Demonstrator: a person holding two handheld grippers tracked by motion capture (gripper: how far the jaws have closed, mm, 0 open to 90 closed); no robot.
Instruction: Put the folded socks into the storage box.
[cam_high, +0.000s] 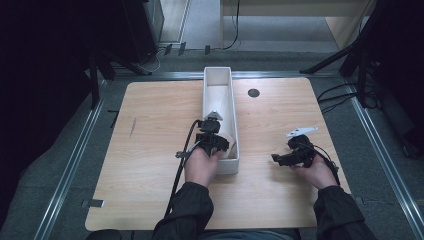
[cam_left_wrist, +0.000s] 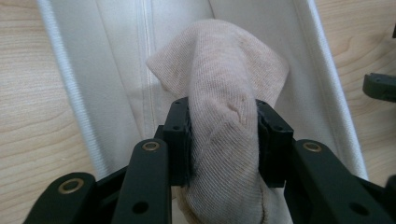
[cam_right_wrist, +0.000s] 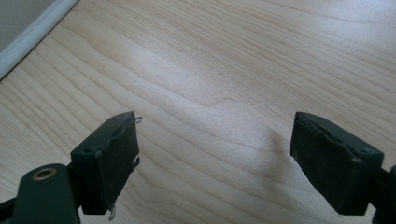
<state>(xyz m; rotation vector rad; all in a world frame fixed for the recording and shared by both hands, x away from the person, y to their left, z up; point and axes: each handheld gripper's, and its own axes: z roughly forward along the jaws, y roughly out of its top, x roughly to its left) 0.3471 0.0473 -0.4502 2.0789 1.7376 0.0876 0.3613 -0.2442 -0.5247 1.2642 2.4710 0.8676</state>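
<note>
Two grippers: left gripper clamps a cloth over the long white tray at frame centre; right gripper gapes, empty, lower right

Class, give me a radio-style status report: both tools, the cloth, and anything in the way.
Left tool clamped on beige cloth, over the white tray. Right tool open, empty, above bare table. Nothing in the way.

This looks like a lab or test room set up for recording. A pale wooden table with rounded corners stands on grey carpet between metal floor rails. Black stand legs and loose black cables crowd the far right, and light wooden furniture stands beyond.
</note>
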